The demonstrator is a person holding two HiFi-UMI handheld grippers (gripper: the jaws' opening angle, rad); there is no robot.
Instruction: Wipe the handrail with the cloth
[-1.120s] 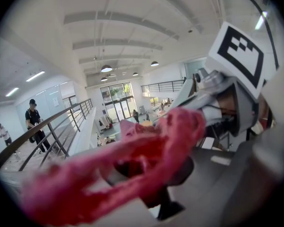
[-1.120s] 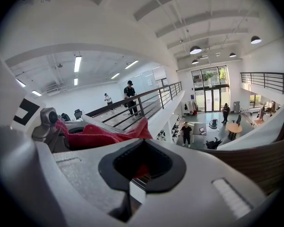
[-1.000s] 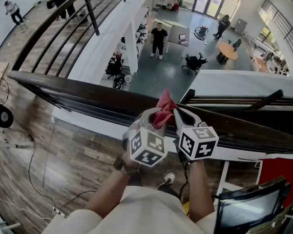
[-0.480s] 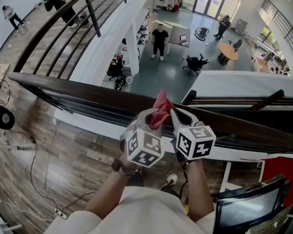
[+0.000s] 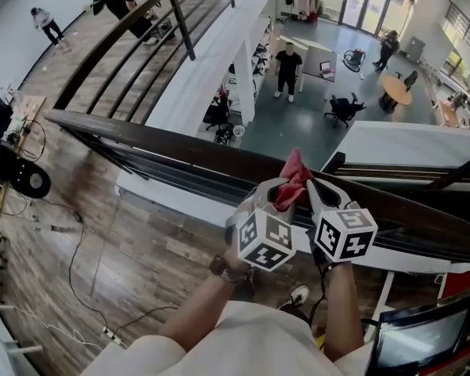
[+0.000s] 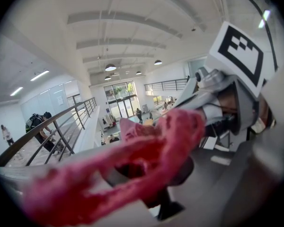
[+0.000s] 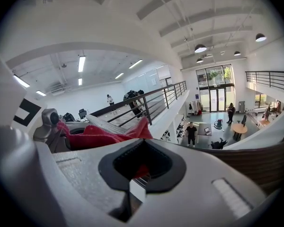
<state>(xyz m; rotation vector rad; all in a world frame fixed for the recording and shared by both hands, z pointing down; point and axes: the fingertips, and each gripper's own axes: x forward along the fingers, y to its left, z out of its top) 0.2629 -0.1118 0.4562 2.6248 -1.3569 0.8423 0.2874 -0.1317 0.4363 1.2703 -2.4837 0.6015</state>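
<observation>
A red cloth (image 5: pixel 294 180) is bunched between my two grippers, right over the dark wooden handrail (image 5: pixel 157 143) that crosses the head view from left to right. My left gripper (image 5: pixel 276 192) is shut on the cloth. My right gripper (image 5: pixel 313 192) sits close beside it, shut, with red fabric showing in its jaw notch. In the left gripper view the cloth (image 6: pixel 146 145) stretches blurred across the jaws toward the right gripper (image 6: pixel 213 108). In the right gripper view the cloth (image 7: pixel 104 134) runs from the left gripper (image 7: pixel 49 122) to my own jaws (image 7: pixel 137 169), with the handrail (image 7: pixel 255 160) at the lower right.
Beyond the rail is an open drop to a lower floor with a standing person (image 5: pixel 288 69), chairs and a round table (image 5: pixel 395 88). A second railing (image 5: pixel 141 22) runs up the left. Cables and a reel (image 5: pixel 27 180) lie on the wood floor; a monitor (image 5: pixel 423 339) sits at the bottom right.
The head view has swung a little, so everything sits further right in the picture. Both grippers stay together on the cloth at the same spot over the handrail.
</observation>
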